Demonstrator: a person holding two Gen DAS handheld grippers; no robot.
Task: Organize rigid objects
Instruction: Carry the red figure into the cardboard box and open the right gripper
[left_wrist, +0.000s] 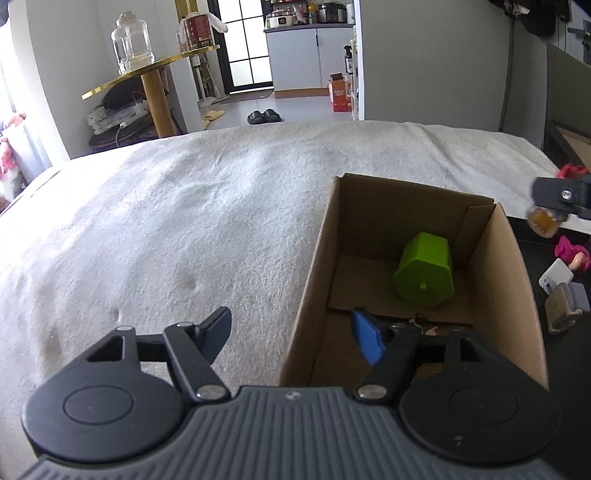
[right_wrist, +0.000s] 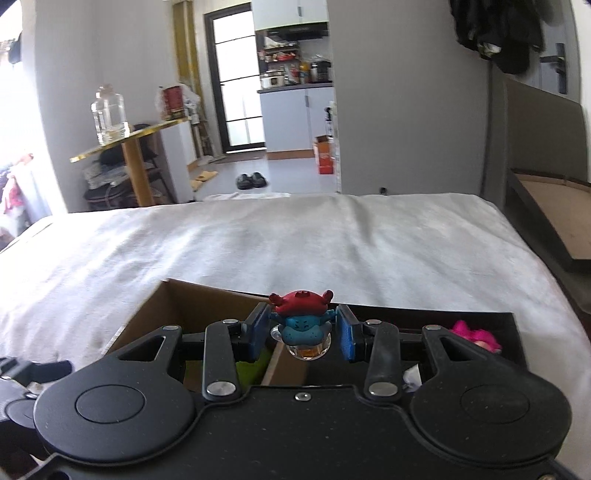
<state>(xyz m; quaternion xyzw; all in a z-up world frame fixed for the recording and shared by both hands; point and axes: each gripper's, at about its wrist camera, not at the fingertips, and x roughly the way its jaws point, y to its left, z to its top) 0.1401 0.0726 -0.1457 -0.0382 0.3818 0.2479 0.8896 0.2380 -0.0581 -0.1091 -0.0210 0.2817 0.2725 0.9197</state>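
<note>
An open cardboard box stands on the bed with a green hexagonal block lying inside. My left gripper is open and straddles the box's left wall, one finger outside and the blue-padded finger inside; the pads do not press the wall. My right gripper is shut on a small toy figure with a blue body, a red crab cap and a clear amber base. It hangs above the box, near the edge shared with a black tray. In the left wrist view the right gripper shows at the right edge with the figure.
A white fleece cover spreads over the bed. The black tray right of the box holds a pink toy, a white card and a tiny sofa. A gold table with a glass jar stands beyond the bed.
</note>
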